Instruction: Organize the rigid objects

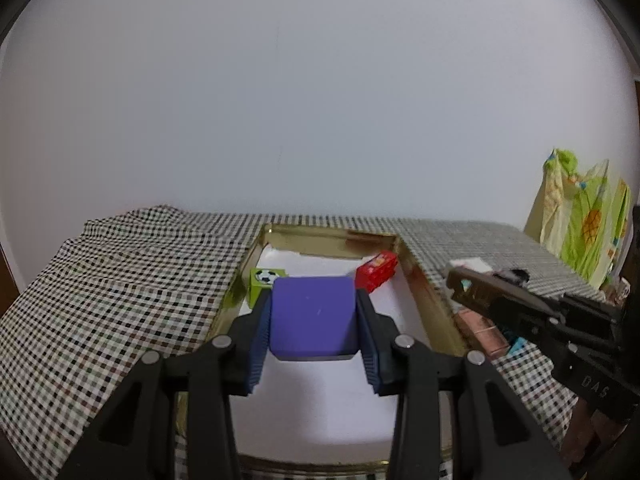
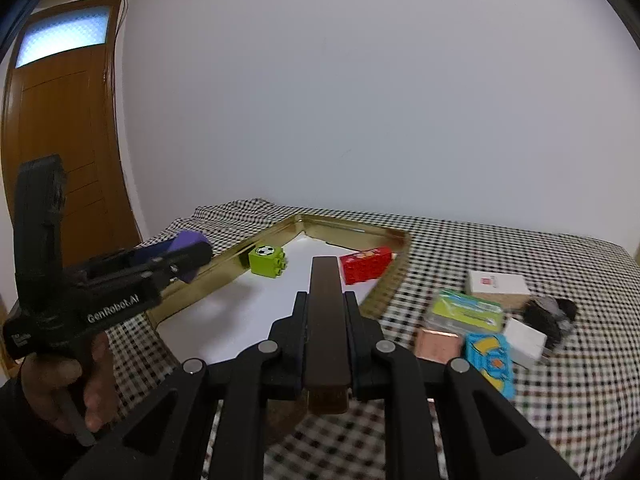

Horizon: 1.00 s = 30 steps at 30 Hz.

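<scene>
Tray (image 1: pixel 416 280) holds green block (image 1: pixel 264 286), red block (image 1: pixel 376 270).

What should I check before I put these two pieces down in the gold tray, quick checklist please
1. Left claw grip on the purple block: ok, pads press both sides.
2. Right claw grip on the dark brown bar: ok, held lengthwise between the pads.
3. Free floor in the gold tray: ok, only the green football cube and red block sit at the far end.
4. Claws apart from each other: ok, a clear gap shows in both views.
5. Loose items on the checked cloth right of the tray: cannot tell, blurred.
</scene>
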Tool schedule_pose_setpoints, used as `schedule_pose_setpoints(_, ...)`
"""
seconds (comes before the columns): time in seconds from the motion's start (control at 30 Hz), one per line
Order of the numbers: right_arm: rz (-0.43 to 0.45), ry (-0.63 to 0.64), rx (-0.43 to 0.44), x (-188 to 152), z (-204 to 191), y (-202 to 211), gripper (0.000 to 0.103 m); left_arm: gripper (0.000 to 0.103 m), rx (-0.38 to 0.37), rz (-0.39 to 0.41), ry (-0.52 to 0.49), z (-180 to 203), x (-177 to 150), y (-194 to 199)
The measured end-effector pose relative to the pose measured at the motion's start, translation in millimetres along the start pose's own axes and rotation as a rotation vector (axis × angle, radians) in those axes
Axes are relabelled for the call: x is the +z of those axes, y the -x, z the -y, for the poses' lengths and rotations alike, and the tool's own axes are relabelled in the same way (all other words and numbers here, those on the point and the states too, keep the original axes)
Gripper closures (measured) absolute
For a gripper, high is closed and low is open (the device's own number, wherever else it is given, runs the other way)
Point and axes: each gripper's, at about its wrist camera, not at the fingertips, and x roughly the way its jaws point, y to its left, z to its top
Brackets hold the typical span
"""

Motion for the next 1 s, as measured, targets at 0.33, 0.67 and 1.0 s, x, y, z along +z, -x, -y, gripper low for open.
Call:
schedule_pose_setpoints(0.33,-0.102,0.015,0.009,17.5,0.6,-55.8,0.085,0.064,0.003,-0.124,-0.055,-2.2,16.6,-36.1)
schedule_pose_setpoints(0.67,-0.172,0.016,-0.014,22.3,0.5,-94.8,0.085,0.064,0.055,-0.230,-0.120,8.4,31.3,-69.5)
schedule_pose_setpoints(1.0,-0.213,0.003,-0.027,22.5,1.6,-116.9,0.085,0.064,0.088,-0.322,-0.109,2.7,34.6,-97.7)
